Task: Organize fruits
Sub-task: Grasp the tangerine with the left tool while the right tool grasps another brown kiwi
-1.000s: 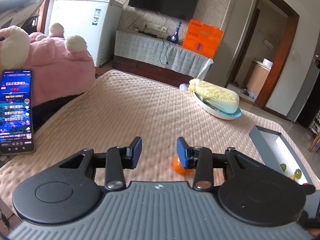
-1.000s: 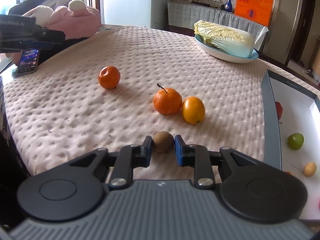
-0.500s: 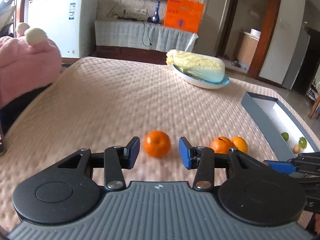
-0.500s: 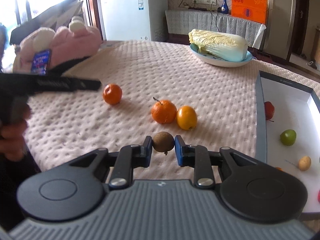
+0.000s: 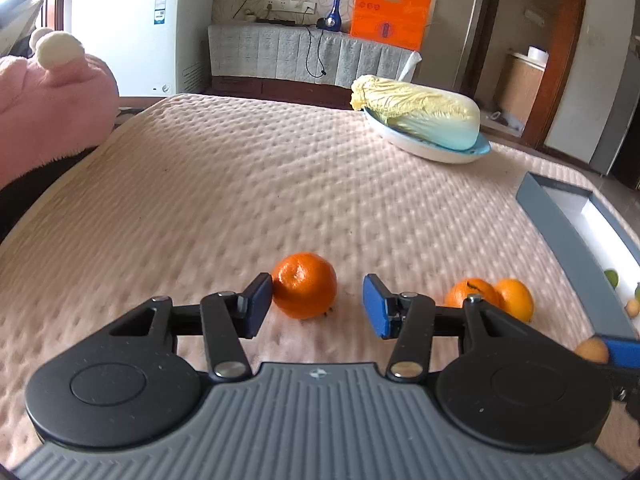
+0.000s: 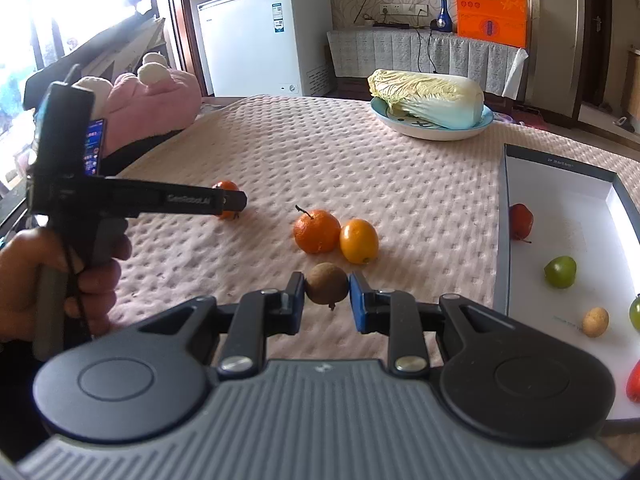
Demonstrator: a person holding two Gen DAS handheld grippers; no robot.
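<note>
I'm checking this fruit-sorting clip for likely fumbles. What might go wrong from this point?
1. The left gripper is opening around the lone round orange tangerine, which sits off-centre against one pad; closing could nudge it away across the quilted cloth.
2. The right gripper pinches the small brown round fruit only at its fingertips; it might slip before reaching the white tray.

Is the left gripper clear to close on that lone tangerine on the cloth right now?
Probably yes. The tangerine already sits between the left gripper's opening jaws, against one pad, a gap at the other. Nothing lies between them; the other fruits are off to the side.
</note>
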